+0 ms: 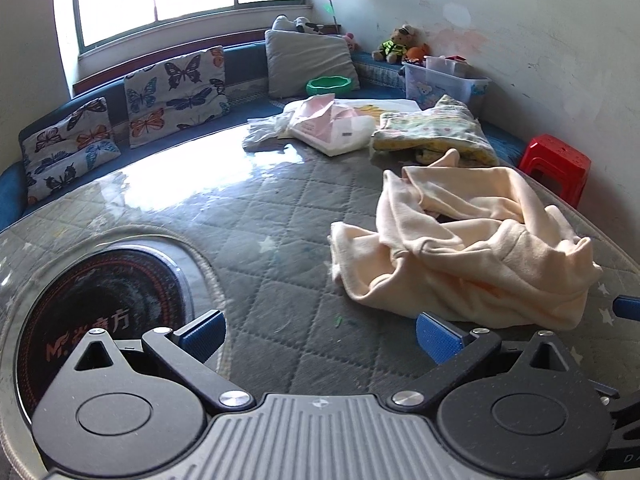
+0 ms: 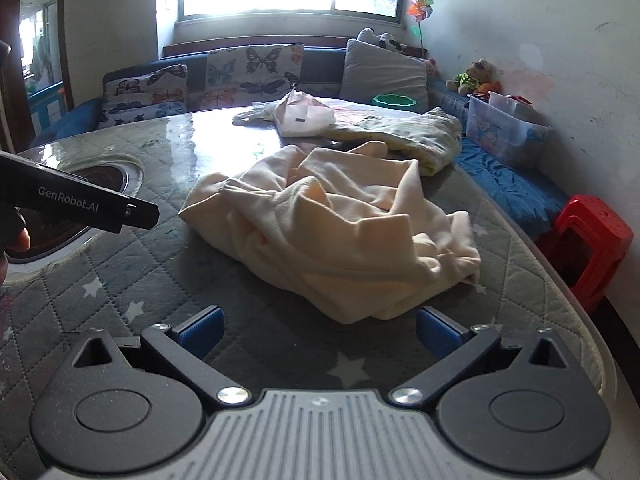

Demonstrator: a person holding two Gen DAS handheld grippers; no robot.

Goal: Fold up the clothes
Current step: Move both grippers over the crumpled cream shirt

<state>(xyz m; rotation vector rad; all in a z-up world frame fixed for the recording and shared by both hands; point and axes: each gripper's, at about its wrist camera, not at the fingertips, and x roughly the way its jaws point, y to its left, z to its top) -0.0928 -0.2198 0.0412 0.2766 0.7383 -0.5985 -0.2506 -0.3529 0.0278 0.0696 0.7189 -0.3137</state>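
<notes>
A crumpled cream garment point(image 1: 472, 252) point(image 2: 336, 232) lies in a heap on the quilted grey table cover point(image 1: 256, 216) point(image 2: 120, 288). My left gripper point(image 1: 318, 334) is open, low over the cover, with the heap ahead and to its right; nothing sits between its blue pads point(image 1: 202, 332). My right gripper point(image 2: 318, 330) is open too, just short of the heap's near edge, its blue pads point(image 2: 436, 330) empty. The left gripper's black body point(image 2: 80, 200) shows at the left of the right wrist view, and a blue pad point(image 1: 626, 307) of the right gripper shows at the right edge of the left wrist view.
A floral yellow-green garment point(image 1: 436, 132) point(image 2: 404, 132) and a pink-white bag point(image 1: 332, 124) point(image 2: 300, 116) lie farther back. A round hob point(image 1: 104, 320) point(image 2: 60, 216) is set into the table at left. Cushions point(image 1: 176, 92), a green bowl point(image 1: 330, 85), a plastic box point(image 1: 440, 84) and a red stool point(image 1: 556, 168) point(image 2: 588, 240) ring the table.
</notes>
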